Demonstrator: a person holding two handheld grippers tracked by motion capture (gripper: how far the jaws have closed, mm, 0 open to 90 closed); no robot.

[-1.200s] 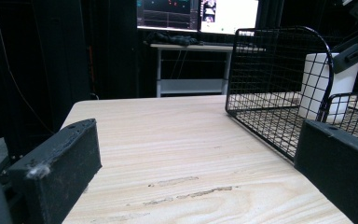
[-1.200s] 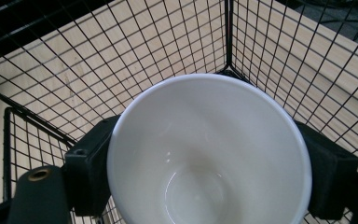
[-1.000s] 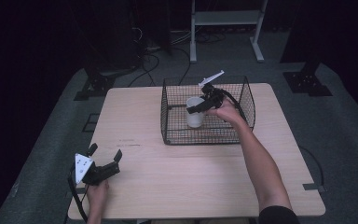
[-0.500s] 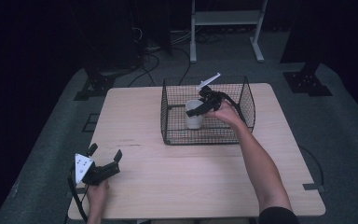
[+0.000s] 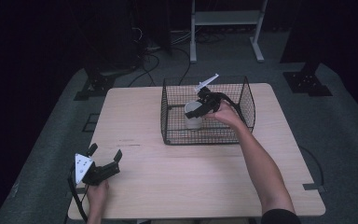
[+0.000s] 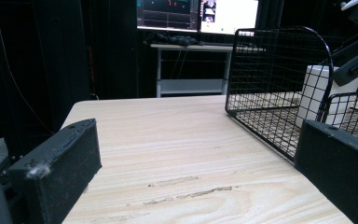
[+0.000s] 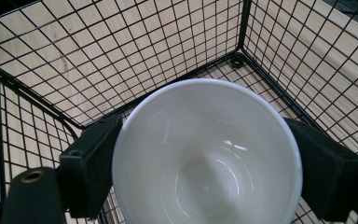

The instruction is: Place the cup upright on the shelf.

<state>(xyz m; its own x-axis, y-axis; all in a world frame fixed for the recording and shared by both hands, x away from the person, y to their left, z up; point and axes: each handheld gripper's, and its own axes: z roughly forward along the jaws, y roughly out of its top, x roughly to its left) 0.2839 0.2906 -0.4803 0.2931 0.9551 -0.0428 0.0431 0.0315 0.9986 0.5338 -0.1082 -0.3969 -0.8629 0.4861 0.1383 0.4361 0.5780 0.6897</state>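
Note:
A white cup [image 5: 193,114] stands upright inside a black wire basket [image 5: 205,140] at the table's far middle. My right gripper [image 5: 196,108] reaches down into the basket from the right. In the right gripper view the cup [image 7: 205,154] sits between the two black jaws of my right gripper [image 7: 205,172]. These jaws have just been opening and flank the cup's sides loosely. My left gripper [image 5: 105,151] rests on the table's near left corner, open. In the left gripper view nothing lies between the jaws of my left gripper [image 6: 196,154], and the cup [image 6: 319,93] shows behind the basket's mesh [image 6: 270,60].
The basket's walls [image 7: 74,56] close in tightly around the cup. Bare wooden tabletop [image 5: 191,172] spreads between the basket and the near edge. A white metal stand [image 5: 226,18] and floor cables [image 5: 154,51] lie beyond the table.
The right gripper and the cup have edged slightly down and left inside the basket. The left gripper has stayed where it was.

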